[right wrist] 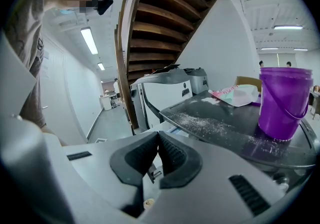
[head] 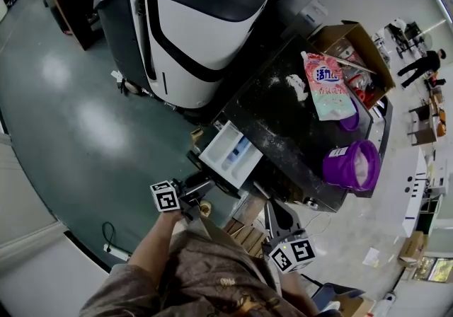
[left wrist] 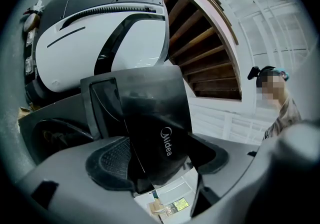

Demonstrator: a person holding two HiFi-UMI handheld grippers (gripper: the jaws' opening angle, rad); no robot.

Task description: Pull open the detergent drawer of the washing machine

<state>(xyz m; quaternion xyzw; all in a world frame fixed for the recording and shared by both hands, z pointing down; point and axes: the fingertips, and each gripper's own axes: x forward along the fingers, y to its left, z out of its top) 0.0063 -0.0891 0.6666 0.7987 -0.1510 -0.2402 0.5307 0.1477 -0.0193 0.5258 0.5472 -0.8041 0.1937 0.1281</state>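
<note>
Two grippers in play here. The left gripper (head: 204, 182) (left wrist: 161, 160) is clamped onto the dark front panel of the detergent drawer (head: 230, 153) (left wrist: 155, 118), one pad on each side of it, right by the Midea logo. The drawer is out of the washing machine (head: 276, 124), sticking out from its front upper corner, and from the head view you can see the white tray with its compartments.

The right gripper (head: 273, 211) (right wrist: 159, 140) hangs low just beside the front of the washer, apart from the drawer, with its jaws pressed together and nothing between them.

On the washer's dark top there's a purple bucket (head: 352, 165) (right wrist: 281, 103) near the front edge and a pink detergent pouch (head: 329, 85) lying flat behind it, touching an open cardboard box (head: 354, 47) at the back. White powder (head: 297, 85) is spilled over the lid. Next to the washer sits a big white and black machine (head: 191, 25).
</note>
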